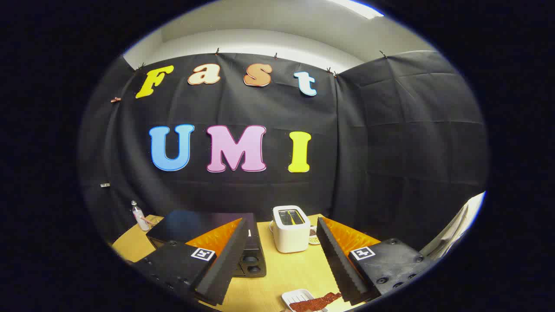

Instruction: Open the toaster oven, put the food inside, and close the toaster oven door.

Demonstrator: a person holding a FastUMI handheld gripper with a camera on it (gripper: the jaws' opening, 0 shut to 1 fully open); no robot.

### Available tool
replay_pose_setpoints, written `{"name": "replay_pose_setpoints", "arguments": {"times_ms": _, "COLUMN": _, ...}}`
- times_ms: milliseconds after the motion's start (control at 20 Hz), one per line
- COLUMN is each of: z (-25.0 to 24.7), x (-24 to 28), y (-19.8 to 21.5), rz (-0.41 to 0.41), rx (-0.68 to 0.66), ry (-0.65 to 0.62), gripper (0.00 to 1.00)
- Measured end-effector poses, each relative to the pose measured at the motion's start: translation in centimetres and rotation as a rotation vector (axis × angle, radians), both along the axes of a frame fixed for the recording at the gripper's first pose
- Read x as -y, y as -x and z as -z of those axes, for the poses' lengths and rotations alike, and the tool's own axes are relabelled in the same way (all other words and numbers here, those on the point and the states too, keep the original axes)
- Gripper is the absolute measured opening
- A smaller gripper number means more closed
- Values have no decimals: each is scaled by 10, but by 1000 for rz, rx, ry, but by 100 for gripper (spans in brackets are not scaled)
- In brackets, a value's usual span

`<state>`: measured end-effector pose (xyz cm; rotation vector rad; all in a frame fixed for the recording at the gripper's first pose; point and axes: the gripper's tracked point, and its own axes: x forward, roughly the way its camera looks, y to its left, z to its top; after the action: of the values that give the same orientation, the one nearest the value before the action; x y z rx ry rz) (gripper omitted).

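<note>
Wooden table [286, 268] carries a black toaster oven [204, 227], door closed, behind the left finger. Gripper [282, 264] hangs spread wide, holding nothing — reddish food [315, 302] lies on a white tray [298, 297] just below, white toaster [291, 228] beyond.

The left finger [223, 255] of the wide-open gripper [282, 258] hides the black toaster oven's [204, 225] front, so its door cannot be judged. The white tray [299, 297] and the reddish food [316, 302] on it are cut off at the near edge. The small dish [312, 236] behind the white toaster [291, 228] is mostly hidden.
</note>
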<state>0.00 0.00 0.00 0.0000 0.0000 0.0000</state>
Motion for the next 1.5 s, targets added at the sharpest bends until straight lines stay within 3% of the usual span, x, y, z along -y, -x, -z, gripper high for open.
{"name": "replay_pose_setpoints", "arguments": {"times_ms": 300, "z": 9, "x": -5, "y": 30, "rz": 67, "rx": -30, "ry": -7, "gripper": 97}}
{"name": "replay_pose_setpoints", "arguments": {"times_ms": 600, "z": 10, "x": -29, "y": 41, "rz": 49, "rx": -31, "ry": 13, "gripper": 97}}
{"name": "replay_pose_setpoints", "arguments": {"times_ms": 1100, "z": 10, "x": -112, "y": 20, "rz": -113, "rx": -52, "ry": -16, "gripper": 97}}
{"name": "replay_pose_setpoints", "arguments": {"times_ms": 1300, "z": 26, "x": -163, "y": -2, "rz": -175, "rx": -91, "ry": -54, "gripper": 97}}
{"name": "replay_pose_setpoints", "arguments": {"times_ms": 1500, "z": 67, "x": -207, "y": -21, "rz": -250, "rx": -157, "ry": -8, "gripper": 97}}
